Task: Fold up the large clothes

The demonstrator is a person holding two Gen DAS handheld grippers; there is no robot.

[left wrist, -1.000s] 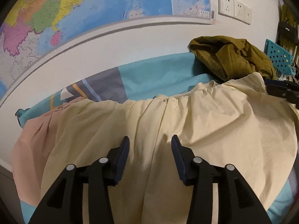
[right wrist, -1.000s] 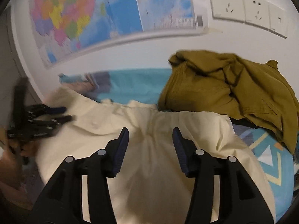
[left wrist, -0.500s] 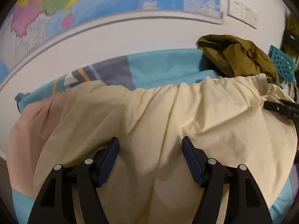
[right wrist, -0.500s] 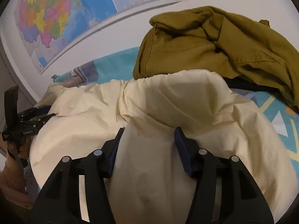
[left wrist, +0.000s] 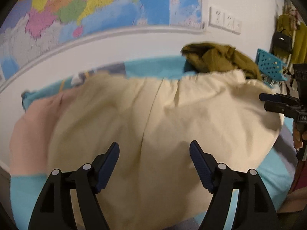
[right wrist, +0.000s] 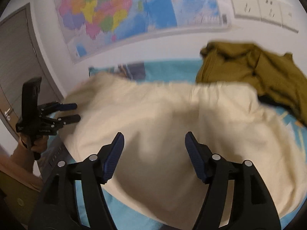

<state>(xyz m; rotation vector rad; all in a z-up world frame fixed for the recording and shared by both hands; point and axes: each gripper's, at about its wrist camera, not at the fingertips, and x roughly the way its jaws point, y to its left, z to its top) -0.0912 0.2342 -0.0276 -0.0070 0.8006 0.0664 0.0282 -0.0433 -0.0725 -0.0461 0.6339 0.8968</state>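
- left gripper (left wrist: pixel 154 150): black two-finger tool with blue ribbed pads, jaws opening and wide apart; cloth lies below the gap, but the pads press on nothing.
- right gripper (right wrist: pixel 154 140): same build, jaws opening, holding nothing.
- task item: a large cream-yellow cotton garment (left wrist: pixel 163 124) lies spread in a rumpled mound on the turquoise patterned bed sheet (left wrist: pixel 153 69), its gathered edge toward the wall.
- risk: the released cloth looks puffed and uneven; if a fold is started before it settles flat, the layers will likely trap creases or slide askew.
- risk: a pale pink fabric (left wrist: pixel 30 126) shows at the left edge of the garment; whether it is a lining or a separate piece cannot be told. a careless pinch there could lift both.
- risk: an olive-green crumpled jacket (right wrist: pixel 253 71) touches the garment's far right corner; a grasp at that corner could snag it.
- surroundings: a coloured wall map (right wrist: pixel 134 11), white wall sockets (right wrist: pixel 262 7), a grey door (right wrist: pixel 17 61), a turquoise perforated basket (left wrist: pixel 268 67).
- both views are motion-blurred; fine seams cannot be read.
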